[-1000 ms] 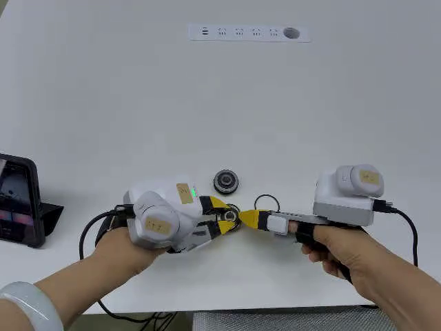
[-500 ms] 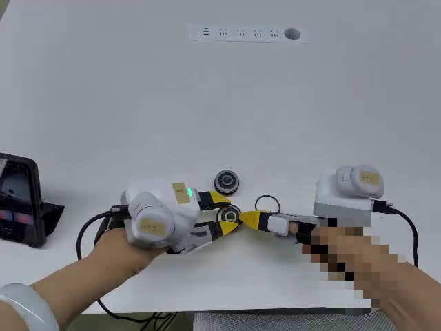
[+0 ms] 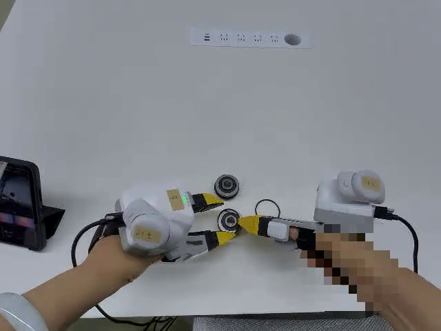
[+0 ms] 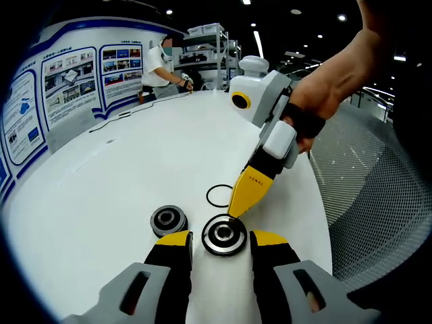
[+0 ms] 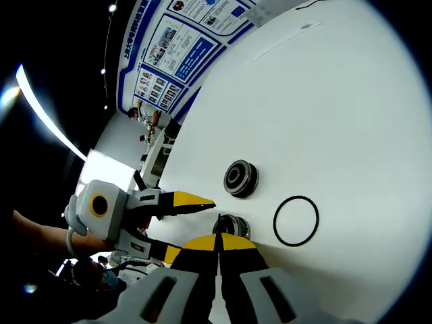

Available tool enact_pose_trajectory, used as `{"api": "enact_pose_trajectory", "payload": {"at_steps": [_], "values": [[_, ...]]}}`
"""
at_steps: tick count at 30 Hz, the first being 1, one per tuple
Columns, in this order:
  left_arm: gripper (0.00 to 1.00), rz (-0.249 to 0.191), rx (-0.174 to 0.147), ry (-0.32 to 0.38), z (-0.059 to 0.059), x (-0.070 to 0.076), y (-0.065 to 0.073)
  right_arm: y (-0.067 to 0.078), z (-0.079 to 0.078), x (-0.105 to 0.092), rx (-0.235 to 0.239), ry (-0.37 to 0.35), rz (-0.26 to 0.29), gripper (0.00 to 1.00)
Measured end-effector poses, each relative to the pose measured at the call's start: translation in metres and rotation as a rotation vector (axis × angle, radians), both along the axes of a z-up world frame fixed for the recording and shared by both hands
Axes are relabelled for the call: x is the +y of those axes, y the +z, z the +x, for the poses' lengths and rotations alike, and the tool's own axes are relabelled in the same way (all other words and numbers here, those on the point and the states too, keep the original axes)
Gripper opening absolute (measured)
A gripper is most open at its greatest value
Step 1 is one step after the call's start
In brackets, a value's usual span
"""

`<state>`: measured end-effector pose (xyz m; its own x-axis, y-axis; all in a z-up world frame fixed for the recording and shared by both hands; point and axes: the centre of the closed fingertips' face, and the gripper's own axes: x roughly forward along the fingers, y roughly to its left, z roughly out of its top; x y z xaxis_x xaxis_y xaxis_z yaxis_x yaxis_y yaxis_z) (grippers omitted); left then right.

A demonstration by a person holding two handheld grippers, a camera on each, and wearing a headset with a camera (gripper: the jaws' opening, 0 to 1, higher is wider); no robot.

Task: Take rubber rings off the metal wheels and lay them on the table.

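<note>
Straddling one metal wheel near the table's front edge, the left gripper stands released in the head view. The right gripper, jaws clenched together, touches that wheel's rim. A loose rubber ring lies just beside it, with a second wheel behind. The left gripper view shows gaps between its jaws and the wheel. The right gripper view shows its jaws pressed together at the wheel.

Right gripper has its tips pressed together, and in its own view they cover the lower edge of the near wheel. Rubber pinched there? Can't tell. Far left of that wheel, a tablet is cut by the head view's edge, its screen blurred. Well beyond the wheel, the power strip has sockets too small to make out.
</note>
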<state>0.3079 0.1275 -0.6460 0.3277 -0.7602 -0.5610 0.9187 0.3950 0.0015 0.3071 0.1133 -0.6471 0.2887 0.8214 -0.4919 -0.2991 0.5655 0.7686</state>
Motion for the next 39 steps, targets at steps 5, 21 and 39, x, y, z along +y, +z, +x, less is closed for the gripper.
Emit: {"api": "enact_pose_trajectory", "payload": {"at_steps": [5,21,39], "values": [[0.41,-0.001,0.009,0.009,-0.002,0.003,-0.002,0.005,-0.003,0.001,0.001,-0.008,0.02,0.02],[0.47,0.011,0.022,0.038,-0.005,0.019,-0.008,0.029,-0.01,0.009,-0.012,-0.018,0.087,0.02],[0.55,0.013,0.026,0.075,-0.002,0.027,-0.01,0.031,0.005,-0.036,-0.025,-0.143,0.072,0.02]]}}
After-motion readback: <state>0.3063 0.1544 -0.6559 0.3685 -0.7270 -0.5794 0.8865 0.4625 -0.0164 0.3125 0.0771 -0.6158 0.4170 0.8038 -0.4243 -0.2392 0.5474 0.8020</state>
